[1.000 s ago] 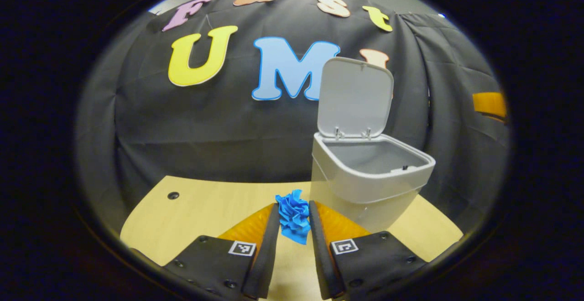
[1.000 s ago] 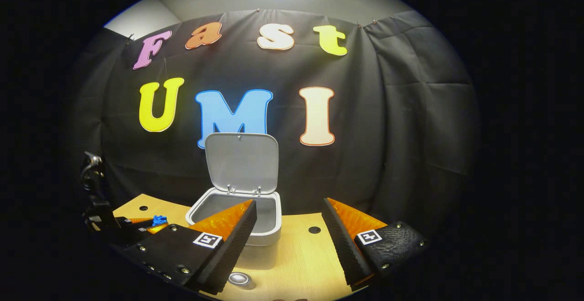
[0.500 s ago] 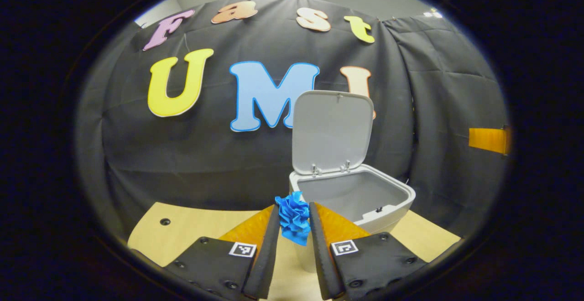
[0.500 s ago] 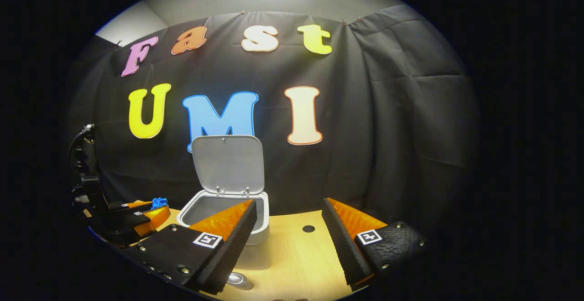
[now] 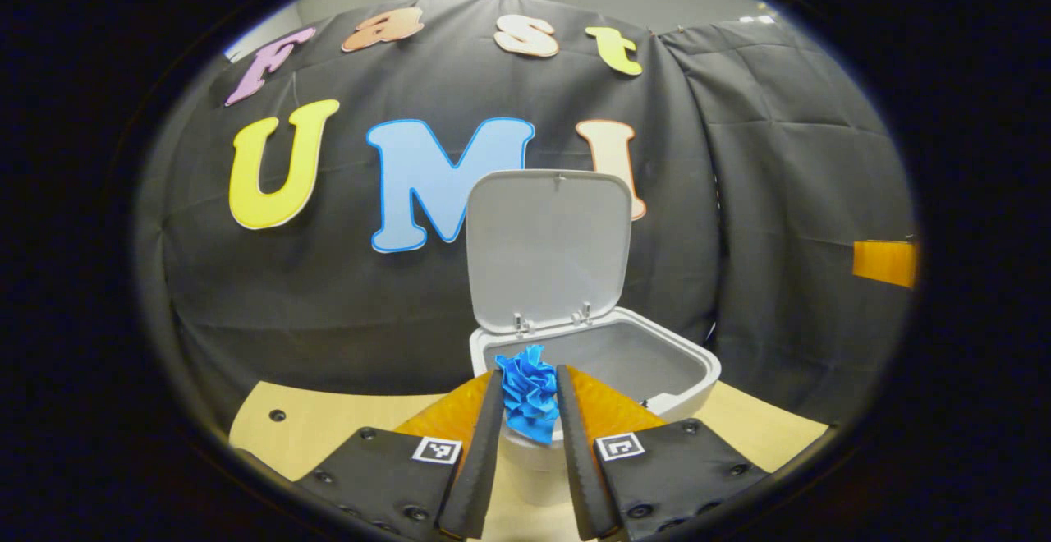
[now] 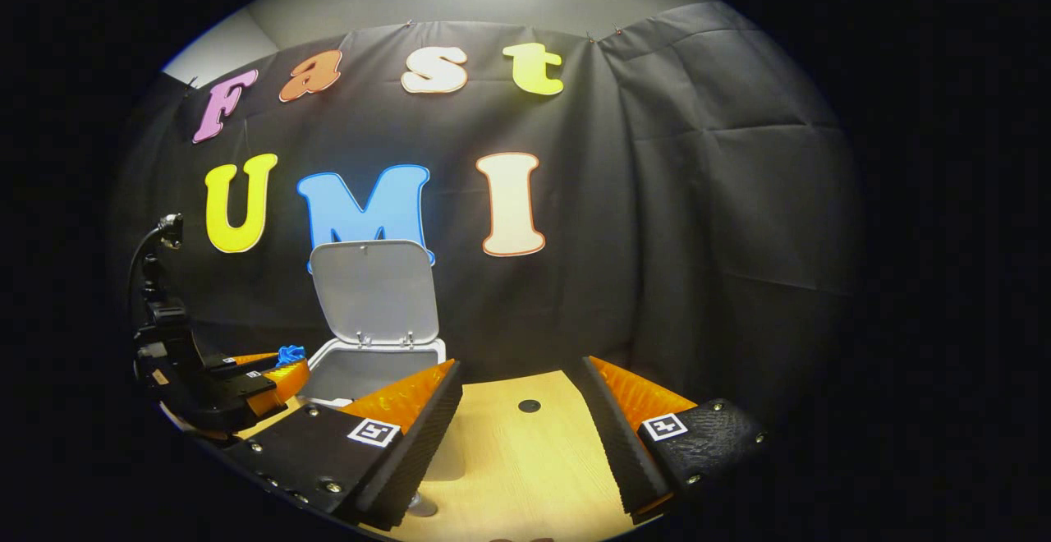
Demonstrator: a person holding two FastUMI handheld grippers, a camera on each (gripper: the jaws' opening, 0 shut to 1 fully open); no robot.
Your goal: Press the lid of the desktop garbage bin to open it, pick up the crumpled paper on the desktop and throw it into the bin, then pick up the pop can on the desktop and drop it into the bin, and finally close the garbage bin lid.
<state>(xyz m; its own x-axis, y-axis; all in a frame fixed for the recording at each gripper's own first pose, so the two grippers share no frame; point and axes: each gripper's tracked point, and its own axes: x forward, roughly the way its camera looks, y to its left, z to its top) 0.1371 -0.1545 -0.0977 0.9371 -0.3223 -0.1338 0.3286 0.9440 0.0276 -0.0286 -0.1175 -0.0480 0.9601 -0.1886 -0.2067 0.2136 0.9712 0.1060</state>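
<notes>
My left gripper (image 5: 527, 386) is shut on the blue crumpled paper (image 5: 528, 390), held just over the near rim of the grey bin (image 5: 681, 361). The bin's lid (image 5: 546, 246) stands upright and open. In the right gripper view the left gripper (image 6: 275, 367) with the blue paper (image 6: 291, 354) hangs at the left edge of the bin (image 6: 361, 369), whose lid (image 6: 374, 289) is raised. My right gripper (image 6: 521, 394) is open above the table with nothing between its fingers. A silver can top (image 6: 421, 505) peeks out beneath its left finger.
The light wooden table (image 6: 517, 468) has a small dark hole (image 6: 529, 405) ahead of my right gripper and another (image 5: 272, 415) at the far left in the left gripper view. Black cloth wall closes off the back and the right side.
My left gripper has risen and carried the blue paper rightward, from table height beside the bin to over the bin's rim. My right gripper has drifted right, away from the bin.
</notes>
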